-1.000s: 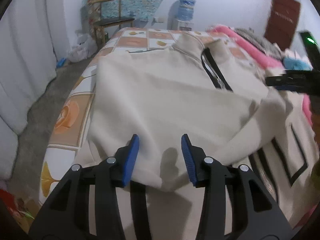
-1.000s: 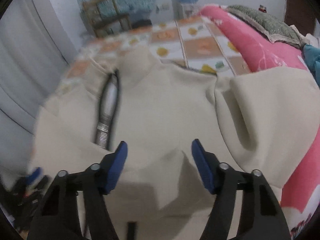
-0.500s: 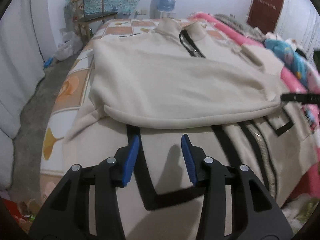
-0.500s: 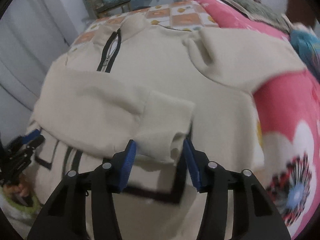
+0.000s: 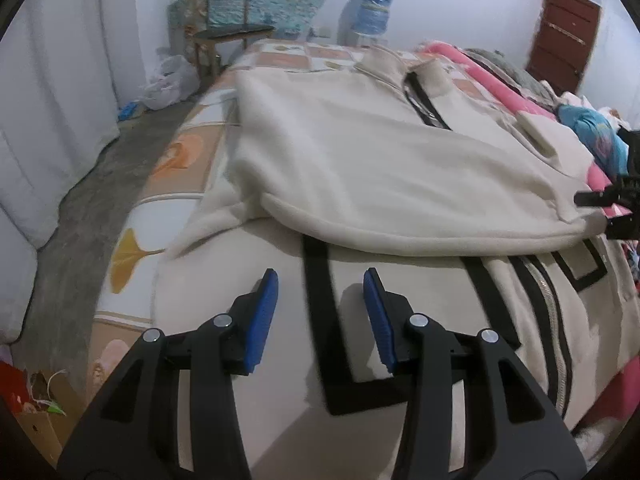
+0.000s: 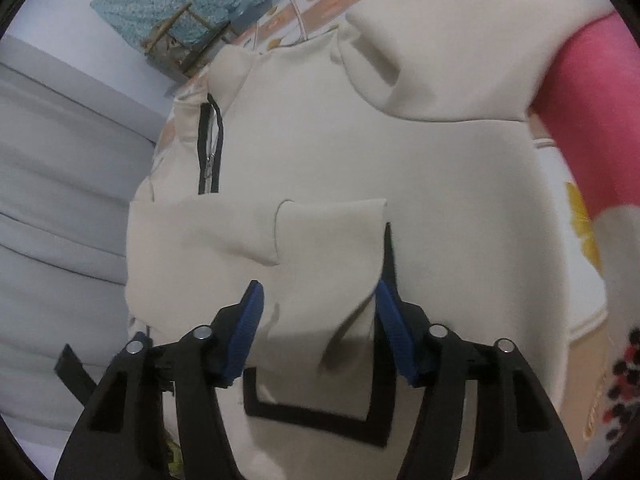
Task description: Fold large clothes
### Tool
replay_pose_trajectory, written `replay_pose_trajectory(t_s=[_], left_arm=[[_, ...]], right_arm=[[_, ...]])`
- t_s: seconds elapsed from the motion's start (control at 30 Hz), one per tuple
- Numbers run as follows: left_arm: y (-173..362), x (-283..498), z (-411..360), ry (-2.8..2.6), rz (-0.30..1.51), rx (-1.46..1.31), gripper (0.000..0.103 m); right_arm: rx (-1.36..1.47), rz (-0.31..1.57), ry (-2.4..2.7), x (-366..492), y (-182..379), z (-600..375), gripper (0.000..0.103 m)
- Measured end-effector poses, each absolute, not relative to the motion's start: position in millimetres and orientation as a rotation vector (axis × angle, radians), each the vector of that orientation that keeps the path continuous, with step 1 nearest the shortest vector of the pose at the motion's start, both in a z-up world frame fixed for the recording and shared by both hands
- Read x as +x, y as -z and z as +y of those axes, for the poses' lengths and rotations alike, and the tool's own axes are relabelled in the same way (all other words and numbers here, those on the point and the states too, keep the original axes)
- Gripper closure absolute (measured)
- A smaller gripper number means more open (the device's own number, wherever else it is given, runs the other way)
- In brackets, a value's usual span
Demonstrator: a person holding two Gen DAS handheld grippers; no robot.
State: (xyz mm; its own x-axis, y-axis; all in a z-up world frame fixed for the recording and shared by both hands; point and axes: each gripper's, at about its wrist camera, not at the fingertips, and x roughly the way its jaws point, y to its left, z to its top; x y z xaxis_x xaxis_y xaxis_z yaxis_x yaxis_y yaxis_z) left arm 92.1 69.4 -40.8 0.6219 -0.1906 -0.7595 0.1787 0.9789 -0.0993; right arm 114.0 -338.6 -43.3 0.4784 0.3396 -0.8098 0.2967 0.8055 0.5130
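A cream zip jacket (image 5: 384,152) with black trim lies spread on the bed, collar at the far end. One sleeve (image 5: 400,208) is folded across its body. My left gripper (image 5: 320,280) hovers open over the lower front panel with nothing between its blue pads. In the right wrist view the sleeve's cuff (image 6: 328,240) lies on the jacket (image 6: 420,152) between the fingers of my right gripper (image 6: 319,292). Its jaws are opening and the pads do not press the cloth. The right gripper (image 5: 612,208) also shows at the left wrist view's right edge.
The bed carries an orange-and-white patterned sheet (image 5: 176,160) and a pink blanket (image 6: 592,120) along its right side. A grey floor (image 5: 88,208) and white curtain (image 5: 48,100) run down the left. A wooden chair (image 5: 224,32), water bottle (image 5: 374,8) and door (image 5: 560,36) stand at the back.
Both grippers drew back from the collar end toward the hem. The sleeve now lies flat across the jacket's body. The right gripper rolled, and its jaws are wider than half a second ago.
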Motion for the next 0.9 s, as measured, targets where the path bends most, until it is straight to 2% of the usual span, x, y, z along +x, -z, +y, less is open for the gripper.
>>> replay_pose_trajectory(t_s=[0.03, 0.13, 0.27, 0.3, 0.47, 0.6, 0.73, 0.8, 0.9], left_arm=[[41.2, 92.8, 71.5, 0.205, 0.872, -0.019, 0.061], [41.8, 95.7, 78.0, 0.188, 0.861, -0.050, 0.061], [42.3, 100.9, 82.2, 0.177, 0.841, -0.068, 0.061], [42.7, 102.7, 83.4, 0.170, 0.835, -0.069, 0.061], [43.4, 111.3, 89.3, 0.117, 0.824, -0.067, 0.061], [43.3, 112.4, 96.4, 0.093, 0.807, -0.097, 0.061], [40.2, 107.7, 104.9, 0.090, 0.784, -0.139, 0.060], [36.1, 106.1, 107.9, 0.074, 0.769, -0.144, 0.052], [29.4, 108.0, 109.4, 0.015, 0.744, -0.122, 0.049]], right_arm=[[0.659, 1.094, -0.027, 115.2, 44.3, -337.0, 0.049], [0.613, 1.084, 0.000, 118.3, 46.1, -334.6, 0.065], [0.569, 1.096, 0.015, 118.4, 42.8, -332.4, 0.091], [0.557, 1.098, 0.012, 119.0, 38.1, -330.1, 0.093], [0.462, 1.039, -0.047, 136.7, -13.0, -311.5, 0.095], [0.380, 0.969, -0.210, 183.9, -73.2, -265.9, 0.096], [0.309, 0.843, -0.562, 236.6, -169.8, -165.3, 0.096], [0.253, 0.710, -0.743, 239.9, -233.2, -115.6, 0.096], [0.213, 0.549, -0.848, 230.3, -291.2, -94.7, 0.096]])
